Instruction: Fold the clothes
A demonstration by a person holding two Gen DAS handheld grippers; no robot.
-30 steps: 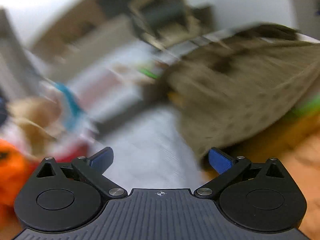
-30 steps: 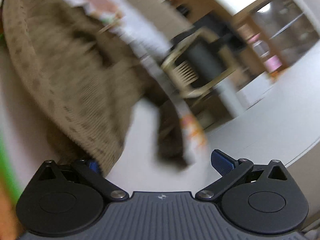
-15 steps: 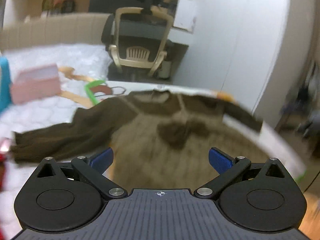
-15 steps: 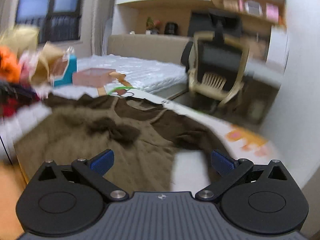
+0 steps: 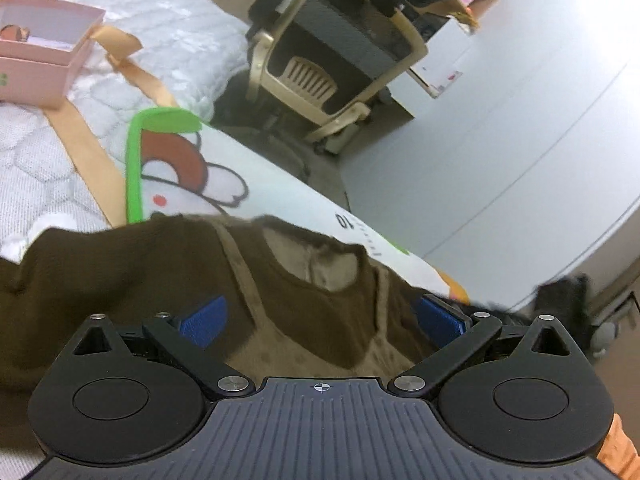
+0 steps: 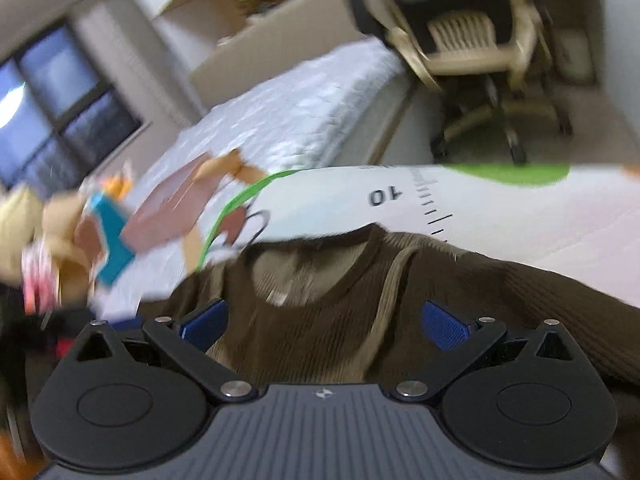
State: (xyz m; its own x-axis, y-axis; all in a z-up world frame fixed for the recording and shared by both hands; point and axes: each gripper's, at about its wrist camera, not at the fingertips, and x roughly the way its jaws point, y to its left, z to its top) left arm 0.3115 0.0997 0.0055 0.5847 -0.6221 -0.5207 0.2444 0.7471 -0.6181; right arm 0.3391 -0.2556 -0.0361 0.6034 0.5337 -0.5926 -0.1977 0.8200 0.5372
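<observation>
Now | sweater (image 5: 120, 276) lies spread flat on mat (image 5: 280, 196), collar far, unfolded | your left gripper (image 5: 320, 320) and right gripper (image 6: 324, 322) hover over it, jaws apart, empty | every fold is left.

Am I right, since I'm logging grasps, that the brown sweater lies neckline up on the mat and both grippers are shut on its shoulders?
Not quite. The sweater does lie neckline up on the mat, but both wrist views show the left gripper and right gripper open, blue fingers spread apart above the fabric, gripping nothing.
</observation>
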